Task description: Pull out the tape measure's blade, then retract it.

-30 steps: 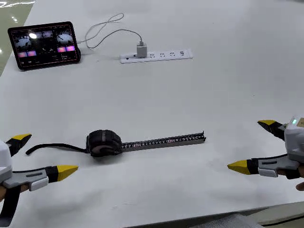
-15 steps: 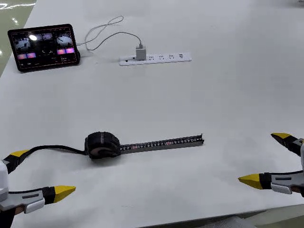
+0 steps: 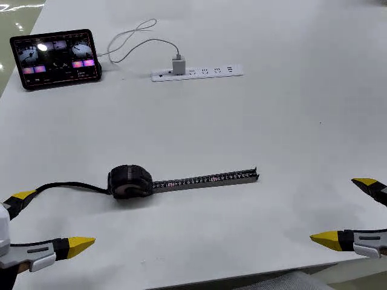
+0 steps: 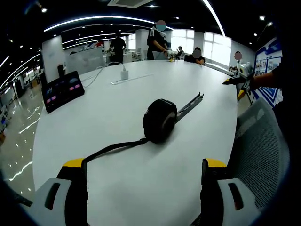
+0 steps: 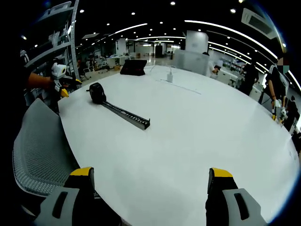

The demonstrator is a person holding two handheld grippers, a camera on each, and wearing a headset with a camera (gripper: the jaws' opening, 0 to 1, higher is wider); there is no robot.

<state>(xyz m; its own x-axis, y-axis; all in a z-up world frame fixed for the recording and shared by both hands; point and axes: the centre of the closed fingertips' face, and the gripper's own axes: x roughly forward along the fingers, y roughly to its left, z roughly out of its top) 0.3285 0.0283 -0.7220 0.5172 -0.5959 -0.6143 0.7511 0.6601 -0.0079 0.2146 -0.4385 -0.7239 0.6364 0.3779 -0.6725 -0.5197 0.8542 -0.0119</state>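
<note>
A black tape measure (image 3: pixel 129 182) lies on the white table (image 3: pixel 254 121), its blade (image 3: pixel 205 179) pulled out to the right and lying flat. A black wrist strap (image 3: pixel 66 186) trails left from the case. My left gripper (image 3: pixel 49 222) is open at the near left edge, its far fingertip by the strap's end. My right gripper (image 3: pixel 352 211) is open at the near right edge, well right of the blade tip. The left gripper view has the case (image 4: pixel 160 120) ahead between open jaws; the right gripper view has the blade tip (image 5: pixel 143 123) and case (image 5: pixel 97 92) far ahead.
A dark tablet (image 3: pixel 55 58) with a lit screen stands at the far left. A white power strip (image 3: pixel 196 72) with a plugged charger and looping cable (image 3: pixel 130 36) lies at the back. A grey mesh chair (image 5: pixel 40 150) sits at the table's near edge. People stand in the background.
Both grippers have drawn back toward the near table edge and apart from the tape measure. The tape measure and its extended blade lie as before.
</note>
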